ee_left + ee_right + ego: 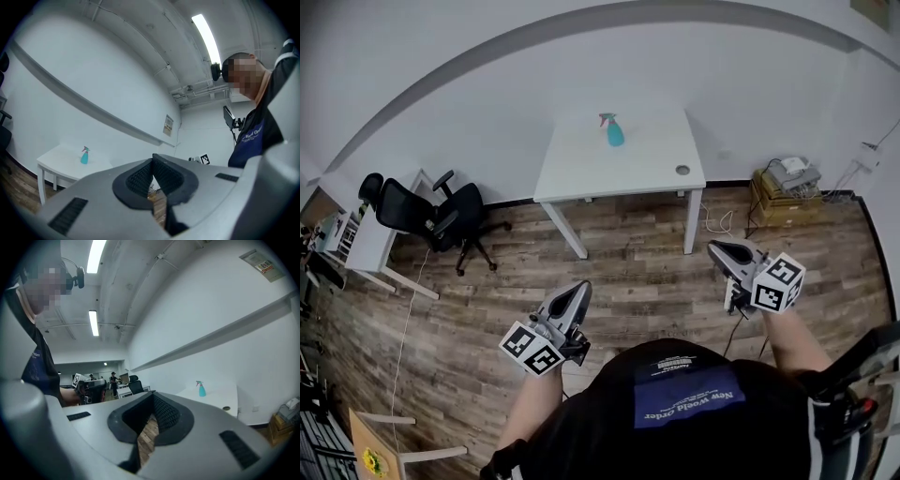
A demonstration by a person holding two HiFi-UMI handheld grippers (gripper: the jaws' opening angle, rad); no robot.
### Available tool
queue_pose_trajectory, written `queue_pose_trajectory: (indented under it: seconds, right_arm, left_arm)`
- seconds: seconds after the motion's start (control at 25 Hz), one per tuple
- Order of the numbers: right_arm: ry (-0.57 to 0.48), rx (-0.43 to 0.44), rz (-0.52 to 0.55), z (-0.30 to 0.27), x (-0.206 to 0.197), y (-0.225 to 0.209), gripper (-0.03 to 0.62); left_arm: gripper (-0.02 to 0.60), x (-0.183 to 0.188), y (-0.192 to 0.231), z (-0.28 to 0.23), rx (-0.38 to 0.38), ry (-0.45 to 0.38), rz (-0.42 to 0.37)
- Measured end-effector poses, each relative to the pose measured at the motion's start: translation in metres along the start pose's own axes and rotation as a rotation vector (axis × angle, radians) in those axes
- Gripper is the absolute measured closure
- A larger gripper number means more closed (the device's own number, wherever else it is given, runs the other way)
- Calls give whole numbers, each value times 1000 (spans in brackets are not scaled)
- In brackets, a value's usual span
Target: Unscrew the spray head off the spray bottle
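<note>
Grey and empty, the left tool [578,291] and the right tool [719,249] each have their jaws pressed together on nothing, well apart from the job. One teal spray bottle [615,136] stands upright on the one white worktop [647,164] ahead, with its single spray head [607,118] on top. It is probably light, thin plastic, smooth and squashy. I would pinch the body low with one tool and turn the collar under the head with the other.

Left claw [575,298] and right claw [727,253] held out ahead at arm's length (jaws together, nothing between them); both roughly level.
</note>
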State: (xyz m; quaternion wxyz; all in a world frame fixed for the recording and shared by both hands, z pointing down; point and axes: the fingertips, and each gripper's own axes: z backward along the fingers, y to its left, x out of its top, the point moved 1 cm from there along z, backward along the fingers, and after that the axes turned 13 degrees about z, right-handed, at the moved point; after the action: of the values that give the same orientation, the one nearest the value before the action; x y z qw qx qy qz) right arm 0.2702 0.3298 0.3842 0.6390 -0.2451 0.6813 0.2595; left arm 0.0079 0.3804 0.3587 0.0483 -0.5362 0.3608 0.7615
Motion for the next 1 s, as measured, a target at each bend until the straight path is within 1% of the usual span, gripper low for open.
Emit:
queue_pose_trajectory:
  seconds: [0.16,0.28,0.44,0.64,0.8,1.0]
  right_arm:
    - [20,-27,-14,-20,-8,-12,606]
    - [32,-62,-9,-40,-10,-20,606]
    - [32,-127,-4,-81,-3,-31,606]
    - [15,-163,-2,-138,10,-27,606]
    - [16,-170,6,-187,17,-21,606]
    - [26,-149,3,-238,12,-21,606]
  left_arm:
    - [584,5,27,-13,-28,19,18]
    - [585,16,56,-20,-65,25,36]
    - [585,43,103,-27,-122,38,40]
    - [585,81,151,-23,-174,61,14]
    - [585,109,193,-16,-186,65,8]
    - [584,130,236,-2,-171,48,16]
